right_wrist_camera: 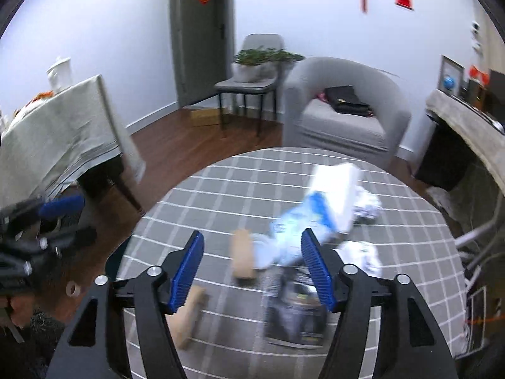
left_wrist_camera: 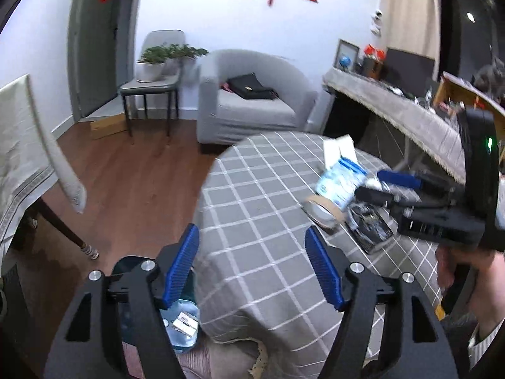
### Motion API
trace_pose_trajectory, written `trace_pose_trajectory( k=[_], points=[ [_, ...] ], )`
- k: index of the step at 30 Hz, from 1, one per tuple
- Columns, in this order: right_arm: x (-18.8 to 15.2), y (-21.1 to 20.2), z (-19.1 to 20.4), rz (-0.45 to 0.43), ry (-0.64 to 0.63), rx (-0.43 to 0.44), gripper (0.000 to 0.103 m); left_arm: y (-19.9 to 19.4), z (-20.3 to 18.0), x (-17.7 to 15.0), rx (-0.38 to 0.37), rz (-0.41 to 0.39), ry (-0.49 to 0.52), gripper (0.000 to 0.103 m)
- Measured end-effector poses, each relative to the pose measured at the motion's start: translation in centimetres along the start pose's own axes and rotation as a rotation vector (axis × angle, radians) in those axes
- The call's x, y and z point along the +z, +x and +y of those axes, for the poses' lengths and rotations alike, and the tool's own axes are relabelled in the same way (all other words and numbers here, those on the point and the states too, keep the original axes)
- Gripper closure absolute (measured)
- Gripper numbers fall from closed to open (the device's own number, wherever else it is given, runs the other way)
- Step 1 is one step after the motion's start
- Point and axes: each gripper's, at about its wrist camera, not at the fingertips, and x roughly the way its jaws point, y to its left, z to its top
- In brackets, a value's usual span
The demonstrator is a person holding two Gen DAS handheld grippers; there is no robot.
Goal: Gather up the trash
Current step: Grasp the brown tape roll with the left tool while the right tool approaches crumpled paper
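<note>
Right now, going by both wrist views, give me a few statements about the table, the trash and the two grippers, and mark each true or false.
1. The left gripper has its jaws apart with nothing between them. True.
2. The right gripper is clamped on the blue and white carton. False: its jaws stand open and the carton lies on the table beyond them.
3. The table wears a grey cloth with white checks. True.
4. The grey armchair has an empty seat. False: a black bag lies on it.
5. A potted plant stands on the chair beside the armchair. True.
</note>
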Motion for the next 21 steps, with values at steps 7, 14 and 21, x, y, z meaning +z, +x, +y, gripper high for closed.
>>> trace_pose_trajectory(
  k=[7, 14, 21],
  points=[
    [-1.0, -1.1, -4.2, -0.014, 0.070, -0.047, 0.027, 3.3, -4.7, -1.5, -0.020, 0.083, 0.086, 0.030],
    [-1.6, -1.8, -6.4, -0.014, 0.094, -0.088, 0.025, 5.5, -7.4, -3.0, -0.045, 0.136, 0.138, 0.029],
    [-1.9, -1.2, -8.3, 0.010, 0.112, -0.100, 0.025, 6.9, -9.4, -3.8, -0.021, 0.155, 0.174, 0.030]
  ],
)
